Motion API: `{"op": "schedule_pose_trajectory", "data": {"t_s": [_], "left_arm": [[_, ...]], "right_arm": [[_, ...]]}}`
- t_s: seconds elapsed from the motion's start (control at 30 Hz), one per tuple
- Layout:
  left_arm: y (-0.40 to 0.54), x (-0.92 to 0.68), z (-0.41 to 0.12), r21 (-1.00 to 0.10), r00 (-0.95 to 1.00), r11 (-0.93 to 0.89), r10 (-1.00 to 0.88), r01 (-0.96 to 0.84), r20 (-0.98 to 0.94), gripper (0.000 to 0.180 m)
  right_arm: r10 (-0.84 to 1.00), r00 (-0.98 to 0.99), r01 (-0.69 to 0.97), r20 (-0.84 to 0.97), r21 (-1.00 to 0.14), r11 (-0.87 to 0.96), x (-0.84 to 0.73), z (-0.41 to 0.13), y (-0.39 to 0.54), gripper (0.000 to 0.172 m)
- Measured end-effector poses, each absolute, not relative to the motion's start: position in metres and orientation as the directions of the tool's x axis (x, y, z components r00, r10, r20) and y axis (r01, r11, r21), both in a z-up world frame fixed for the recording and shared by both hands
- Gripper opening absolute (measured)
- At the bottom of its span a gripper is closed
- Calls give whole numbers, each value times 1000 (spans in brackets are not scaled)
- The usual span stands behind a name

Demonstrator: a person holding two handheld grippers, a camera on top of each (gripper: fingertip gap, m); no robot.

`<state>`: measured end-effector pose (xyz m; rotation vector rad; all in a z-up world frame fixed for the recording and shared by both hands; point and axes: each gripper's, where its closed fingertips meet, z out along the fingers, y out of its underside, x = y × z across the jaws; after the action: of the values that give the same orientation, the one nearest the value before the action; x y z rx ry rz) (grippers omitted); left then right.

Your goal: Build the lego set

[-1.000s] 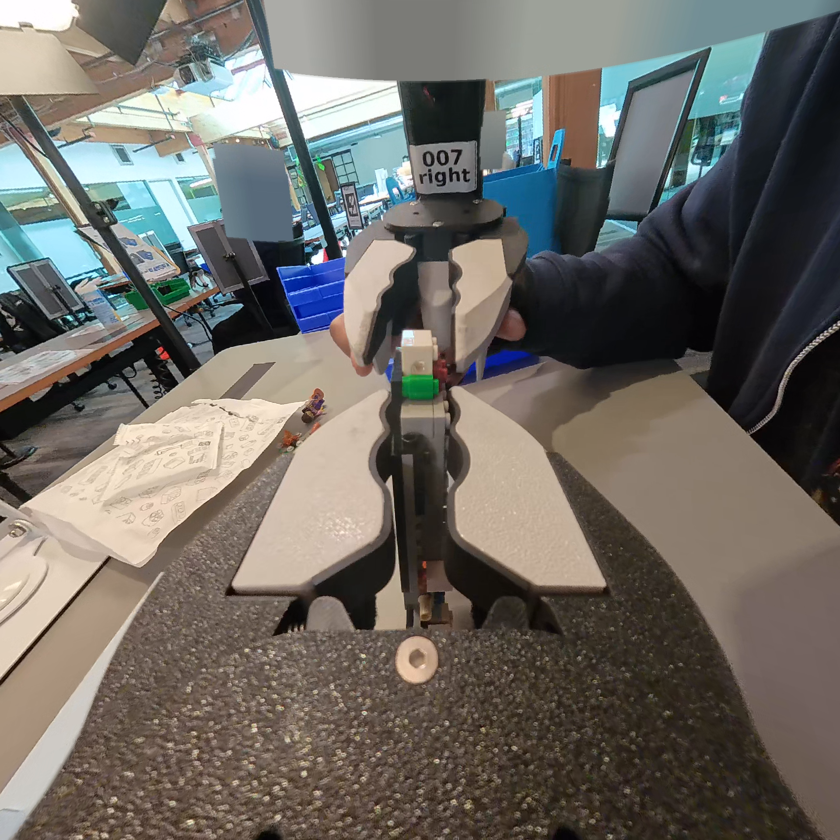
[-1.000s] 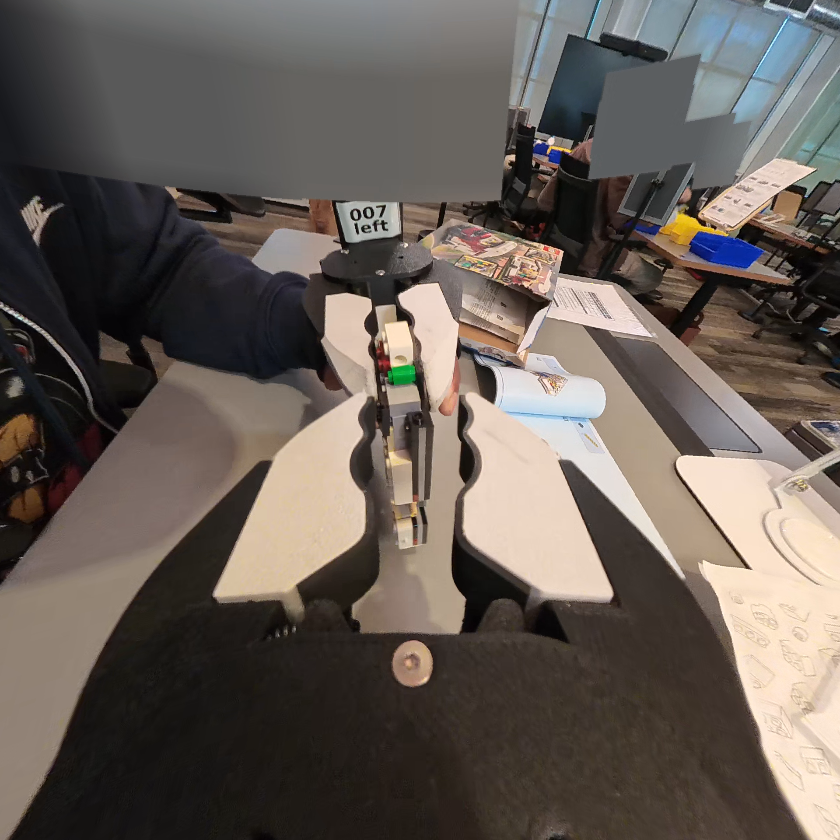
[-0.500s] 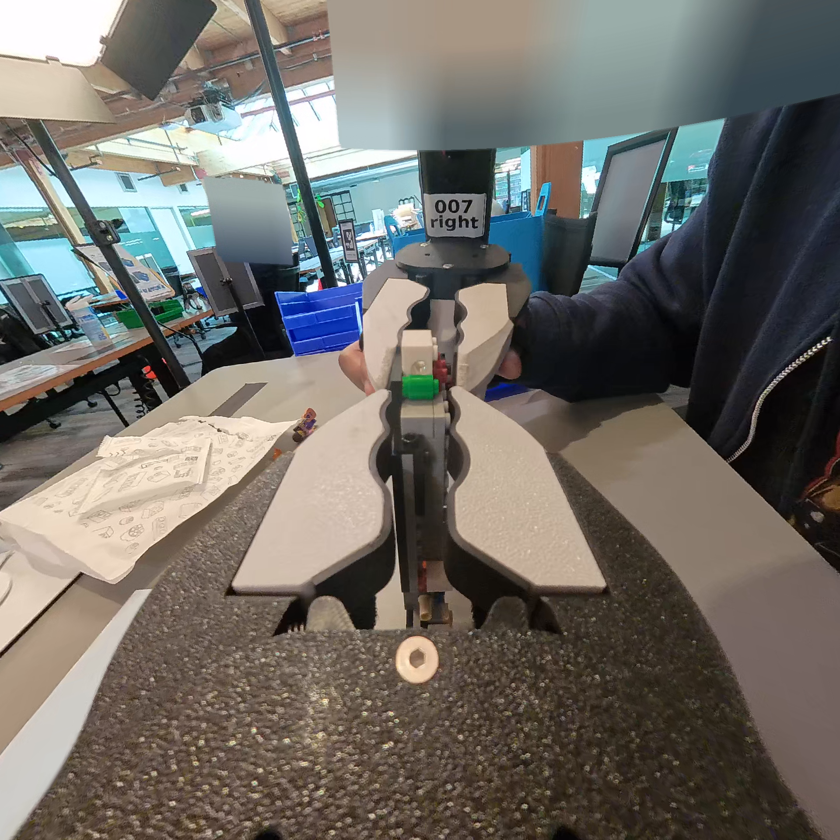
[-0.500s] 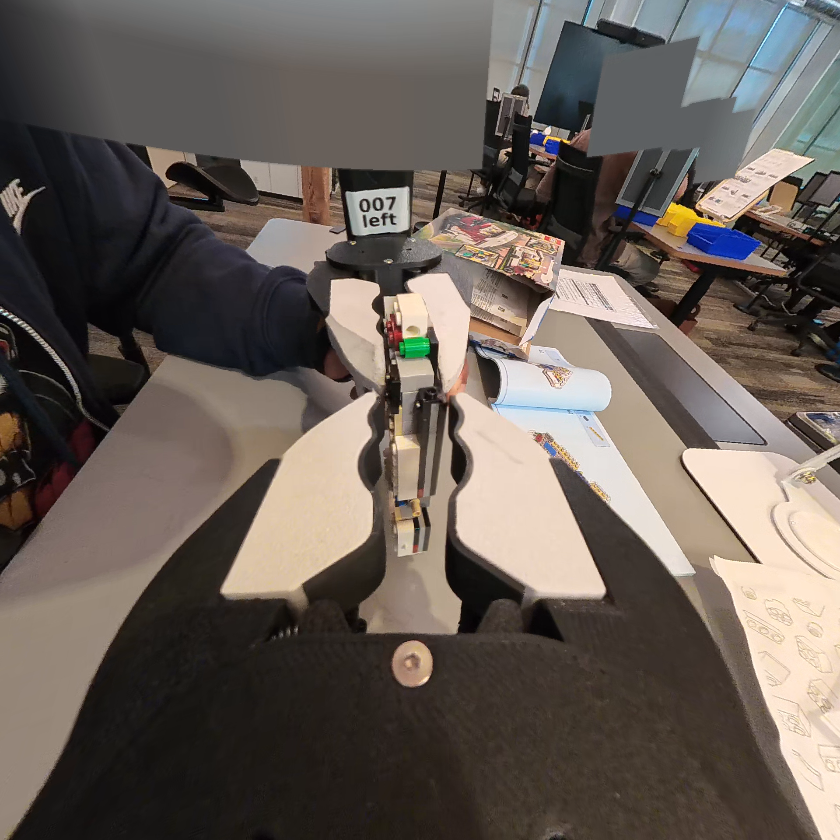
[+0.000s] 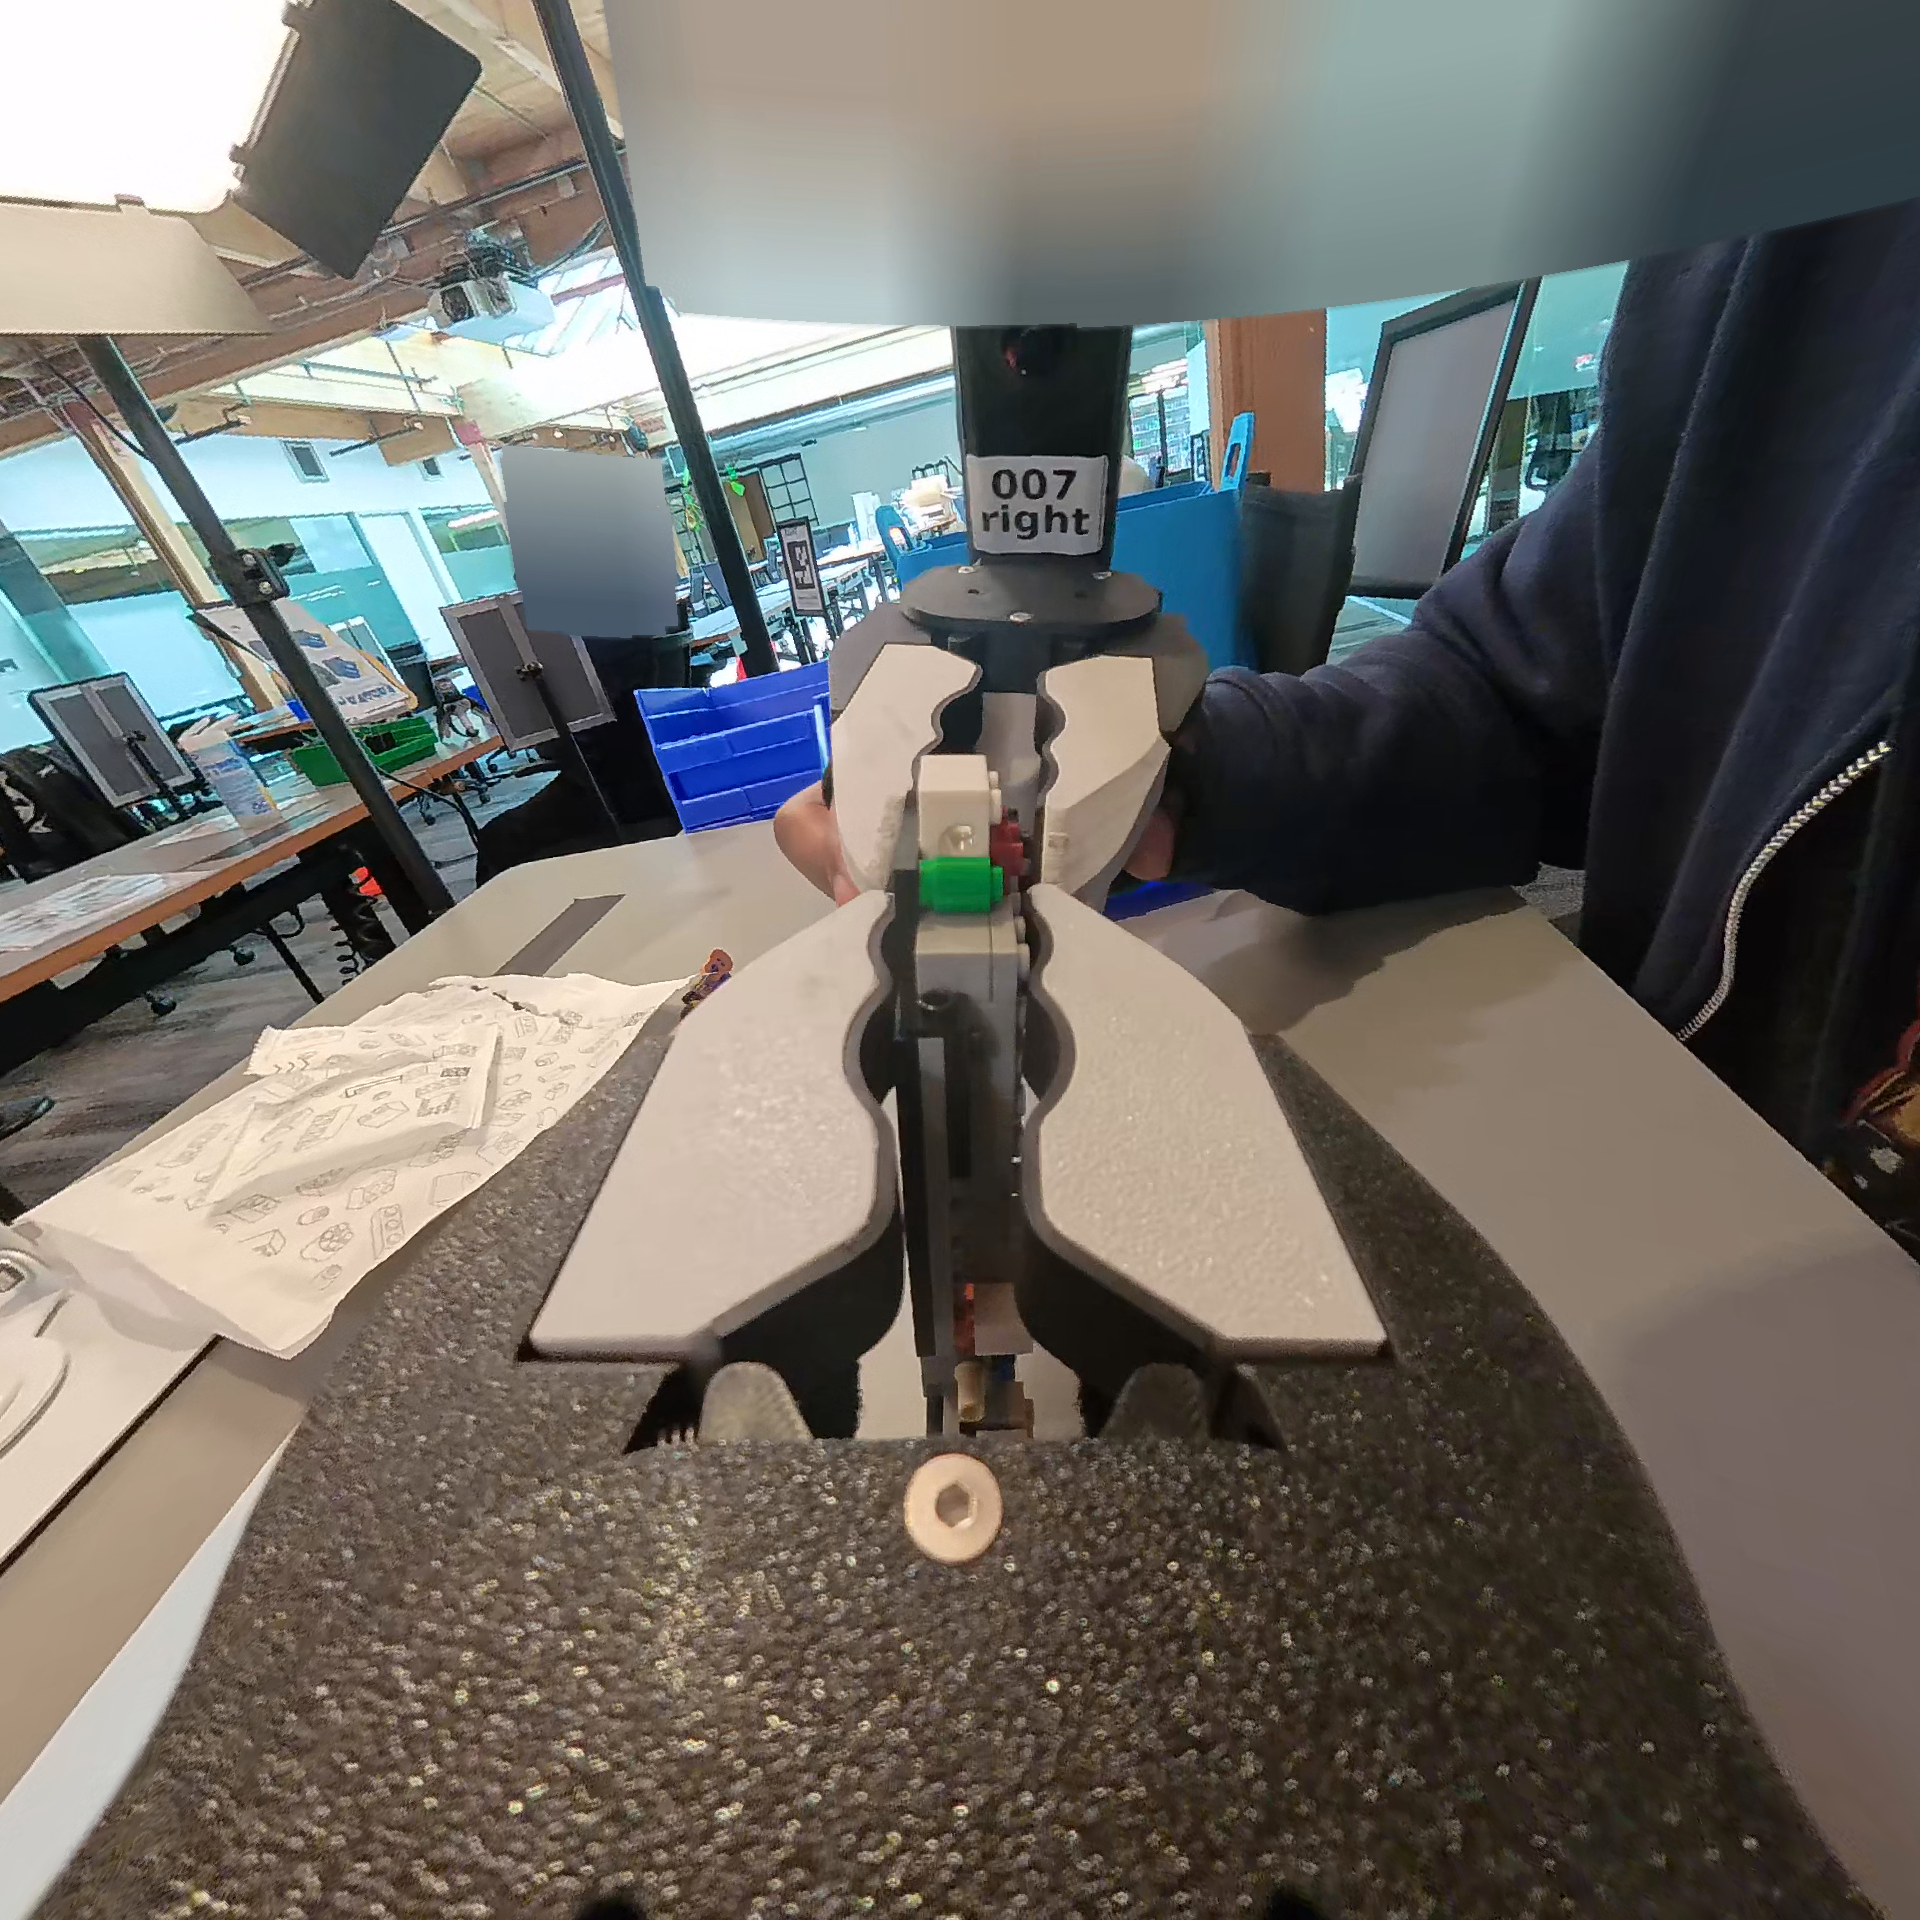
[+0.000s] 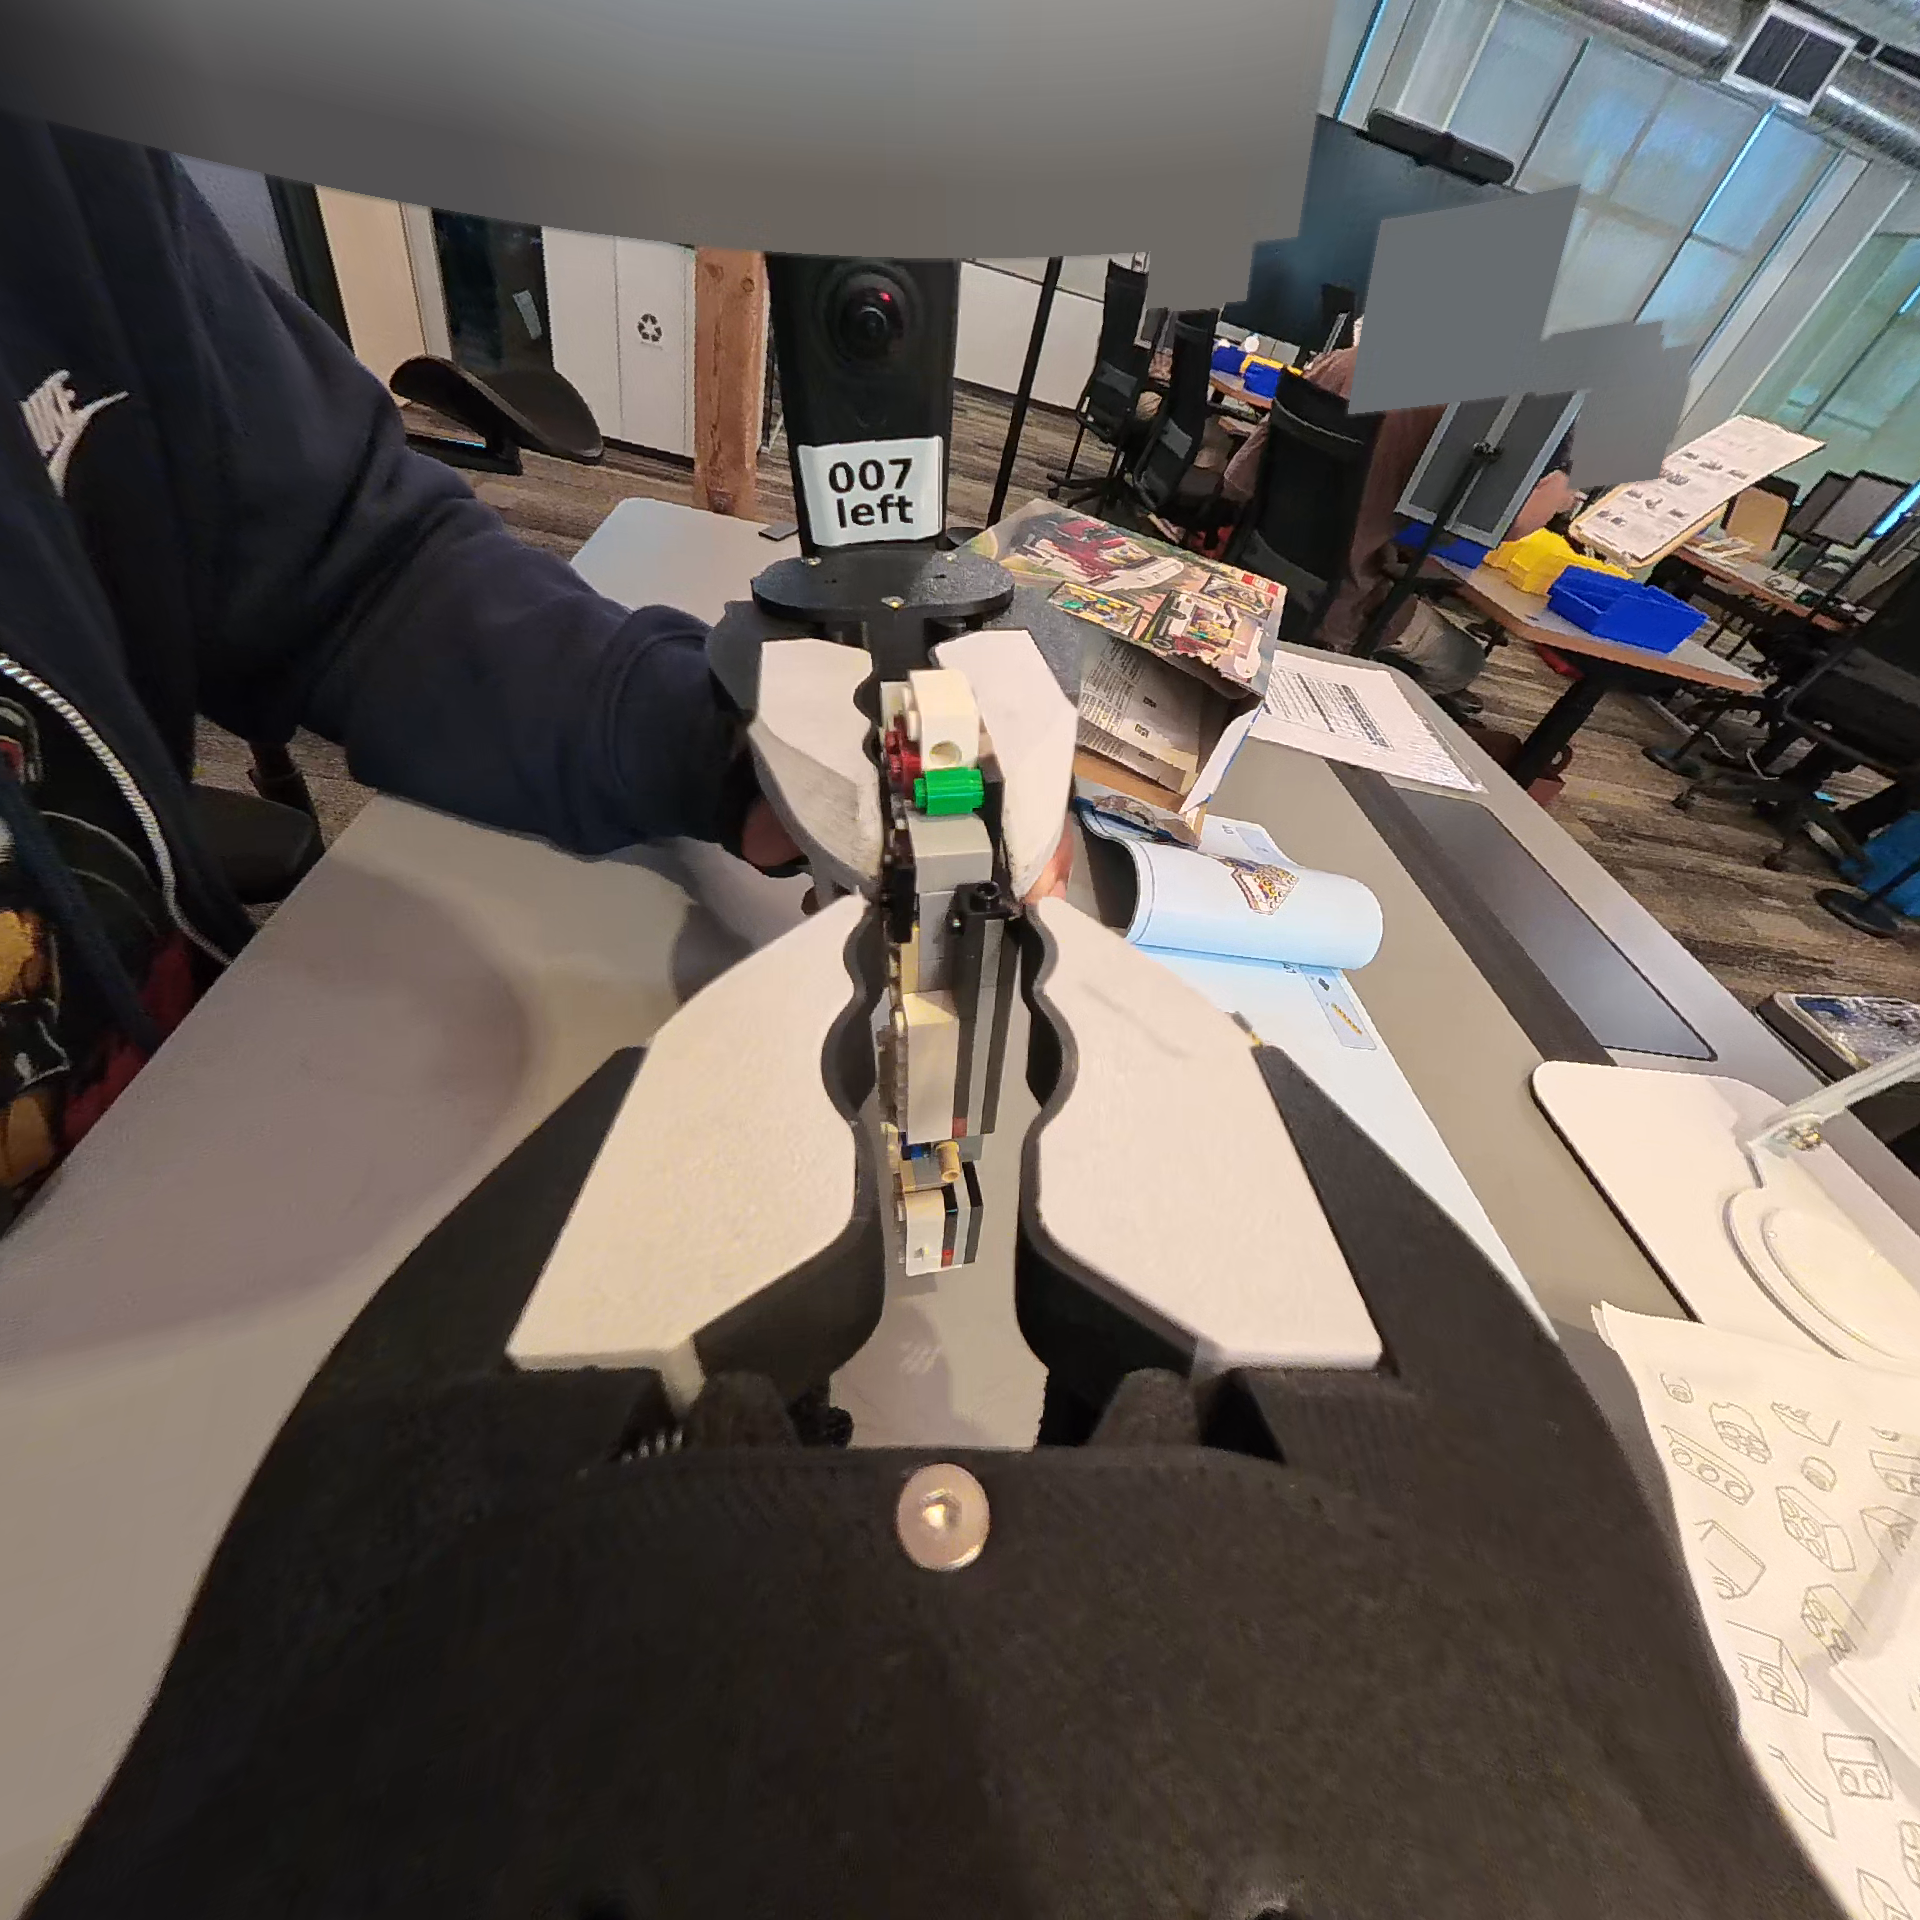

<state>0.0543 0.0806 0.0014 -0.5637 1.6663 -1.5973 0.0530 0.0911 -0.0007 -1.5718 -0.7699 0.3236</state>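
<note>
1. Brick model [image 5: 961, 1049]: a long, narrow build of grey, white and black bricks, with a green stud piece [image 5: 958, 885] and a white block near one end. It is held clear above the grey table [image 5: 1382, 1039].

2. Left gripper [image 5: 961, 914]: the jaws are clamped on the model. Both fingers [image 5: 769, 1122] press its flat sides. The long axis runs straight forward along the fingers, from deep between them out past the tips.

3. Right gripper [image 6: 948, 920]: the jaws are closed on the same model from the opposite end. The tips of the two grippers nearly meet around the middle of the model, so both are equally near it. The black strip [image 6: 982, 997] lies against the right-hand finger; contact on the left-hand finger is less plain.

4. Axis relation: the two grippers face each other nose to nose, and the model bridges them in one line. The green stud piece sits just beyond the left gripper's tips, inside the reach of the right gripper's fingers.

5. Left wrist view only: printed paper sheets [image 5: 343, 1122] lie left of the jaws, with a small figure [image 5: 710, 975] beside them.

6. Right wrist view only: the tail end of the model with its tan and white bricks, an open booklet [image 6: 1247, 904] and a printed box [image 6: 1153, 644] to the right of the jaws.
</note>
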Motion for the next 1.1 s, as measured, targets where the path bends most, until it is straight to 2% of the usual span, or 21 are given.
{"op": "schedule_pose_trajectory", "data": {"t_s": [0.33, 1.1], "left_arm": [[92, 59, 8, -991, -612, 9, -785, 135, -91, 19], [88, 53, 12, -951, -531, 180, -796, 250, -290, 19]], "right_arm": [[537, 800, 293, 266, -955, 37, 63, 7, 98, 27], [532, 805, 282, 262, -958, 45, 60, 10, 97, 31]]}}
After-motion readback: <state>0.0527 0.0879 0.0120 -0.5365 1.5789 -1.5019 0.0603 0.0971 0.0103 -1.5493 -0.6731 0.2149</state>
